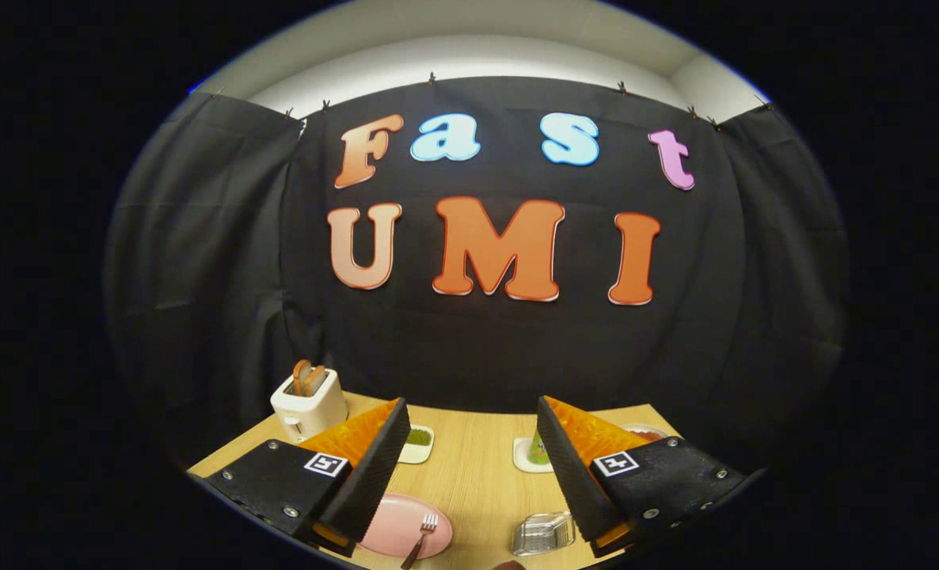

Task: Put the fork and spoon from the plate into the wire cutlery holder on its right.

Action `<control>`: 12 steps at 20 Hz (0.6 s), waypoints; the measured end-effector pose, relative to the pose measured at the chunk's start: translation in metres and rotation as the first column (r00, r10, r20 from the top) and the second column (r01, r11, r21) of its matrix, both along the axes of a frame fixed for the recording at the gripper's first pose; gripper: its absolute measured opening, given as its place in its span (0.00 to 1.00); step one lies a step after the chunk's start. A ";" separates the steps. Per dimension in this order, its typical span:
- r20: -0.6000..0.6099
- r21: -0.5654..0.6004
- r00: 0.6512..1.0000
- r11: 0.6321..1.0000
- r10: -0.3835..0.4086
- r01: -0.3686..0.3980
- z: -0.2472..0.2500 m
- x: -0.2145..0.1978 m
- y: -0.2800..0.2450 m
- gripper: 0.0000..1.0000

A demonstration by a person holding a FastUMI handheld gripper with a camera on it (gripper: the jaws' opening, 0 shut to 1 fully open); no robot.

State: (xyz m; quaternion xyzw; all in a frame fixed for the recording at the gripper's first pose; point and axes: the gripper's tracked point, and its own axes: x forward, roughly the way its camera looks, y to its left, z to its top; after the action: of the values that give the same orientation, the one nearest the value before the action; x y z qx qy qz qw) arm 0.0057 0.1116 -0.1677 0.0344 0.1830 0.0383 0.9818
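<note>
- We take the wooden table (pixel 469 475) as our ground, and the pink plate (pixel 394 526) on its near side as our landmark for everything else.
- The gripper (pixel 469 455) hangs above the table with its fingers spread wide and nothing between them (bare tabletop shows in the gap); the plate lies partly under the left finger.
- A white toaster (pixel 309 405) stands well beyond the plate, toward the booth wall, with slices poking out of its slots.
- The wire cutlery holder (pixel 543 534) sits to the right of the plate, apart from it, just beside the right finger's lower edge; it looks empty, as far as we can tell.
- Two small white dishes sit beyond the plate: one with something green (pixel 417 443) near the left finger, another with a green cone (pixel 534 453) by the right finger.
- The fork (pixel 422 537) rests on the plate's right side, tines pointing away from us, handle running off the near rim.
- We cannot make out the spoon (it may lie under the left finger).
- We judge this the approach step, nothing yet grasped; next we need to drop toward the plate, centre the open fingers across the fork's handle, and close.
</note>
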 end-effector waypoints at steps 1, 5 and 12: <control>-0.047 0.015 0.999 1.000 0.011 -0.010 -0.016 -0.003 0.008 0.96; -0.281 0.028 0.958 0.998 0.064 -0.059 -0.096 -0.023 0.038 0.95; -0.603 0.044 0.786 0.989 0.139 -0.141 -0.200 -0.071 0.077 0.94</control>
State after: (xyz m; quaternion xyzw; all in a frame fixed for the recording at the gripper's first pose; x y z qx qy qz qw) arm -0.0655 0.1886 -0.3673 0.0296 0.4887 0.0977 0.8665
